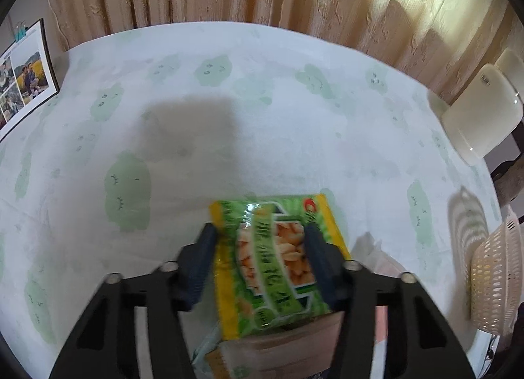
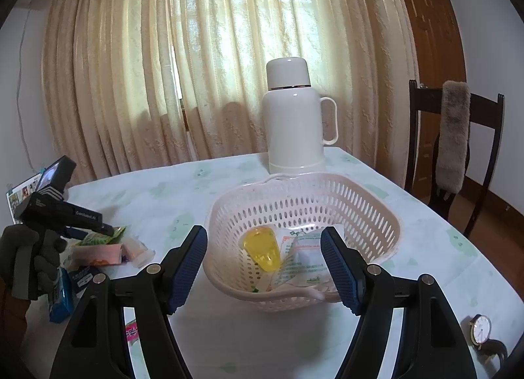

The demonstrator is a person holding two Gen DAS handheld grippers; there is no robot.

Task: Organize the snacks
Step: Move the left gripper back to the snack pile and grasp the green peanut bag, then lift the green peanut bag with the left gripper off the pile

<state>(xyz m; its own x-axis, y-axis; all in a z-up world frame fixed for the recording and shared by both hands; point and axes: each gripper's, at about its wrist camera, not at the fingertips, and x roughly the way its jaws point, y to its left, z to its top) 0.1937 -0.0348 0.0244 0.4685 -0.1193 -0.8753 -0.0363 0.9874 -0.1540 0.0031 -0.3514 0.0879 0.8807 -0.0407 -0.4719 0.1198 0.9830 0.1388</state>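
My left gripper [image 1: 260,231] is shut on a green and yellow snack packet [image 1: 271,258]; its blue pads press the packet's two sides above a pile of other packets [image 1: 288,346]. In the right wrist view the same left gripper [image 2: 104,231], held by a gloved hand [image 2: 23,258], points down onto the green packet [image 2: 98,240] at the table's left. My right gripper [image 2: 263,233] stands open just in front of the pale pink perforated basket [image 2: 360,202], with nothing between its fingers. In the basket lie a yellow jelly cup [image 2: 263,248] and white packets [image 2: 304,261].
A white thermos [image 2: 294,117] stands behind the basket near the curtain. More snacks [image 2: 98,254], a blue box [image 2: 60,297] and a pink packet [image 2: 131,331] lie at the left. A wristwatch [image 2: 480,330] lies at the right front, a chair [image 2: 458,150] stands beyond, and a photo print [image 1: 23,78] leans at the far left.
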